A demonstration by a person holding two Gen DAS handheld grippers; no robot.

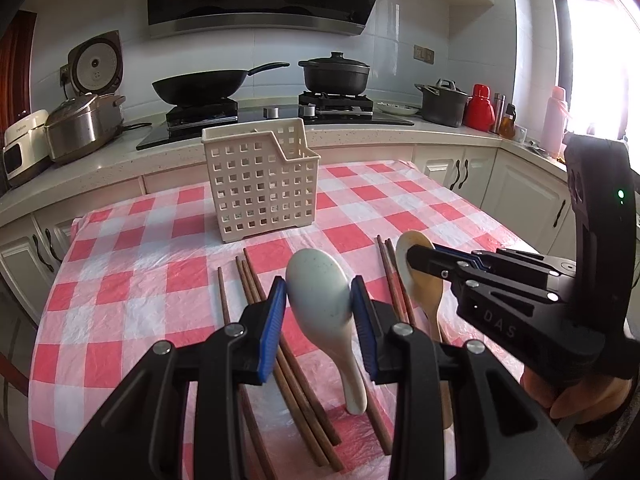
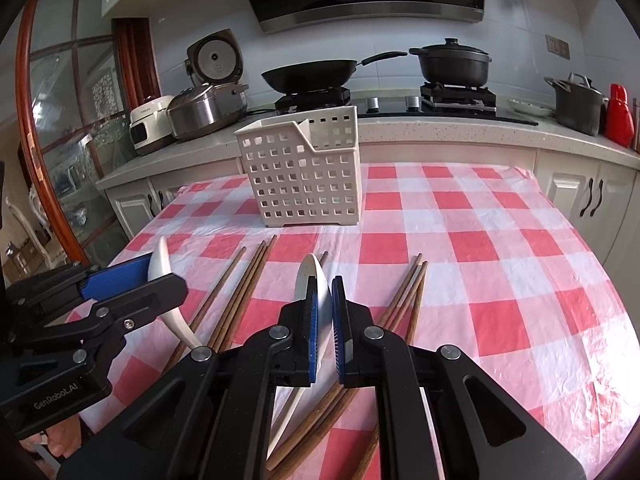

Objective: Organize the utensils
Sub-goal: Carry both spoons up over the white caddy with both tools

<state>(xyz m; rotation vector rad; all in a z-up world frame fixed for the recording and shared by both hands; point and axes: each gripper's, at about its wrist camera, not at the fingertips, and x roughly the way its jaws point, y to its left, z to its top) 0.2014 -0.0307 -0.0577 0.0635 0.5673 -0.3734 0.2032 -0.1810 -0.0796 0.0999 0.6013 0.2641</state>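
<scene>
The cream perforated plastic utensil basket (image 1: 260, 184) stands upright on the red-and-white checked tablecloth (image 1: 132, 280). Nearer than it, the left gripper (image 1: 320, 304) pinches a pale blue ceramic spoon (image 1: 320, 300), and the right gripper (image 2: 323, 312) pinches a cream spoon (image 2: 314, 280). Brown wooden chopsticks (image 1: 256, 292) lie below them, between spoons and basket.

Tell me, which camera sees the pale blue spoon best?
The left wrist view. There the pale blue spoon faces the camera whole, bowl and handle, pinched between the left gripper fingers. The right wrist view shows it only edge-on at the far left, half hidden behind that gripper.
</scene>
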